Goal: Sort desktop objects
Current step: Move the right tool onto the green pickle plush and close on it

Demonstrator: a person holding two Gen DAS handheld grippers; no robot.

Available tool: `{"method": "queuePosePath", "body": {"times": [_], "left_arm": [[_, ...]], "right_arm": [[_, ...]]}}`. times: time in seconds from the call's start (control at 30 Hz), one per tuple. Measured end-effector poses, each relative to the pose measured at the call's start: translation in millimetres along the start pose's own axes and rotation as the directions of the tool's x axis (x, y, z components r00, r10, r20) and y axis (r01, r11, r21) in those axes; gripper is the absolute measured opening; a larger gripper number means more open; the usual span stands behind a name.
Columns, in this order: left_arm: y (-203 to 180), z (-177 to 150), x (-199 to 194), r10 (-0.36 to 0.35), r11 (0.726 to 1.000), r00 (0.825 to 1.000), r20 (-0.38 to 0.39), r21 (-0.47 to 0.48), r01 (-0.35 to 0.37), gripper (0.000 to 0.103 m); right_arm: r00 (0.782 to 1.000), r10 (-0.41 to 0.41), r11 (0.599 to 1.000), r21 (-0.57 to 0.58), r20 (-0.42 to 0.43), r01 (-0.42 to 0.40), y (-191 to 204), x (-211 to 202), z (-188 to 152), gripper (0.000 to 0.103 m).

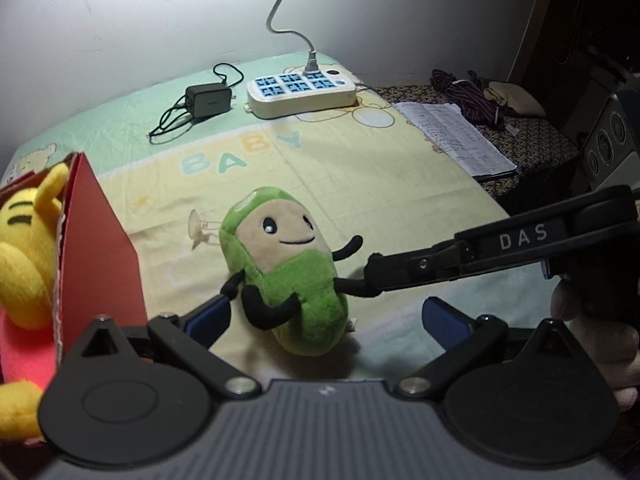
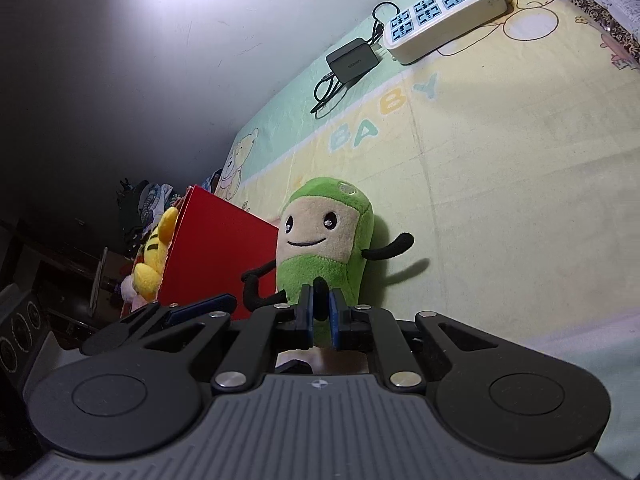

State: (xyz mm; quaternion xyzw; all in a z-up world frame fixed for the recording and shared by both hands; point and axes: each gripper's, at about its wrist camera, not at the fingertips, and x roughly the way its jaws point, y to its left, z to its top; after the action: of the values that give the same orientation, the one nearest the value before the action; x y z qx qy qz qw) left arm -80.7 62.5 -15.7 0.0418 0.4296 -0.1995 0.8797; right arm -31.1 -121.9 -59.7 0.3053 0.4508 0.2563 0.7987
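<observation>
Pinched between the right gripper's [image 2: 319, 312] pressed-together fingers is one black leg of the green plush [image 1: 286, 268], which lies on the baby mat [image 1: 400, 184] just right of the red box [image 1: 100, 248]. Spread wide, the left gripper [image 1: 326, 320] flanks the plush's lower end, nearer the box.

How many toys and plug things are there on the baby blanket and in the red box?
Plush toys: 2, the green plush toy and the yellow plush toy
Power strips: 1, the white power strip
Chargers: 1, the black charger
Boxes: 1, the red box
Total: 5
</observation>
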Motion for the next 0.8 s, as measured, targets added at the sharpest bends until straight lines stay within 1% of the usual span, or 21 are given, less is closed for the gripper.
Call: {"method": "queuePosePath", "body": {"times": [0.2,0.3,0.37,0.43,0.57,0.63,0.73,0.8], "left_arm": [[1.2,-6.8,-11.9,-0.095,0.995,0.995,0.017,-0.029,0.096,0.101],[6.2,-3.8,-13.0,-0.130,0.989,0.991,0.032,-0.065,0.132,0.101],[9.2,1.1,-9.0,-0.147,0.984,0.989,0.031,-0.093,0.149,0.098],[10.2,6.4,-7.0,-0.154,0.981,0.987,0.039,-0.111,0.157,0.095],[11.1,17.1,-6.9,-0.162,0.978,0.984,0.072,-0.121,0.170,0.095],[11.9,20.3,-2.2,-0.171,0.976,0.983,0.066,-0.127,0.178,0.095],[13.3,20.4,7.7,-0.197,0.969,0.980,0.040,-0.144,0.201,0.095],[14.7,20.9,14.2,-0.189,0.970,0.982,0.026,-0.149,0.191,0.095]], "right_arm": [[0.999,-0.036,0.999,0.006,-0.013,0.036,2.3,-19.3,-23.9,0.009],[0.999,-0.044,0.999,0.026,-0.018,0.045,2.1,-23.6,-33.2,0.009],[0.999,-0.051,0.998,0.037,-0.015,0.051,0.5,-25.2,-36.1,0.010],[0.999,-0.051,0.995,0.084,0.011,0.050,-5.5,-27.9,-35.3,0.017],[0.994,-0.065,0.985,0.165,0.085,0.050,-19.5,-30.3,-27.3,0.024],[0.992,-0.080,0.979,0.195,0.096,0.060,-26.7,-27.4,-23.5,0.024],[0.994,-0.050,0.971,0.236,0.100,0.025,-38.0,-18.6,-18.0,0.025],[0.995,-0.036,0.968,0.251,0.092,0.012,-43.3,-11.2,-14.3,0.026]]}}
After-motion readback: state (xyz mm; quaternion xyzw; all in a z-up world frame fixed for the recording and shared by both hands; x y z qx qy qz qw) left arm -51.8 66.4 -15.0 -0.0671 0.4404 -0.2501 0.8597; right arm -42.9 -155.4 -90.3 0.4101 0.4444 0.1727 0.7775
